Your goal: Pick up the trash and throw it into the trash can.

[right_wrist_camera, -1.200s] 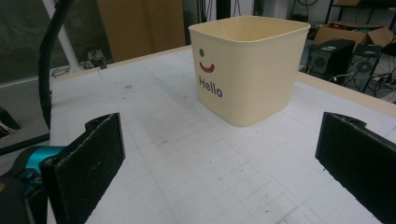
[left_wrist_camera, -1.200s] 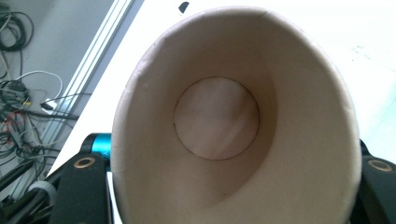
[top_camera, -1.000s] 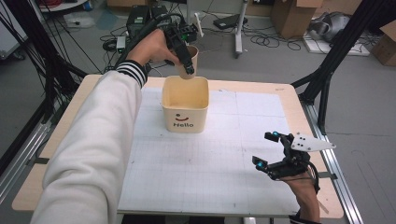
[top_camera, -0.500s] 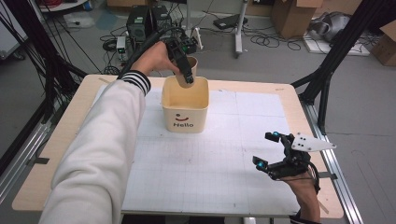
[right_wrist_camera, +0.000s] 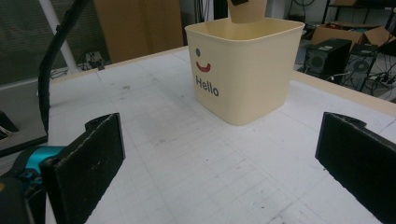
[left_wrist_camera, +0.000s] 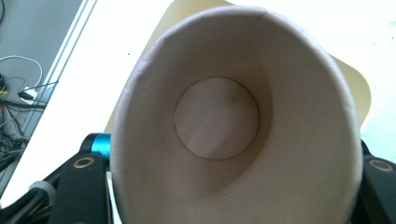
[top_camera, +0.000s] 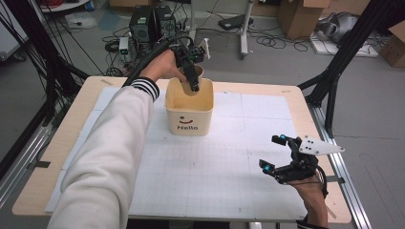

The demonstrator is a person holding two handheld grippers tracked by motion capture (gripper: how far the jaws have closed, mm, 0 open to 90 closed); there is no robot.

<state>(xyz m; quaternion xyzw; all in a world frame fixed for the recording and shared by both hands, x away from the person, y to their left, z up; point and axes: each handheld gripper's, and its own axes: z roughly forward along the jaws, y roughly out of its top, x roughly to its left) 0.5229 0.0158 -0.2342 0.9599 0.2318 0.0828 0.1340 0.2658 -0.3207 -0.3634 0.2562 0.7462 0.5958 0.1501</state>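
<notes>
- Pale wooden-edged surface [top_camera: 305, 102], flat and rectangular, covered by a white mat printed with a fine grid.
- Cream plastic tub with rounded corners and smooth matte walls [top_camera: 189, 107], square-mouthed, standing upright near the far middle of the mat; front wall printed with a dark dot, a red smile curve and the word "Hello" in dark letters.
- Black left gripper [top_camera: 192, 81] on a white-sleeved arm with a striped cuff, angled down over the tub's far rim; fingers [left_wrist_camera: 84, 186] closed on either side of the cup, squeezing its round rim into an oval.
- Black right gripper with blue-tipped ends and a grey three-cornered plate [top_camera: 274, 152], low over the near right corner of the mat, well apart from the tub; flat, rough-textured black fingers [right_wrist_camera: 88, 158] spread wide, nothing between.
- Light brown paper cup with a rolled rim [left_wrist_camera: 233, 121], dull fibrous inside, circular bottom disc, a seam down one wall; held partly inside the tub's mouth at the far side.
</notes>
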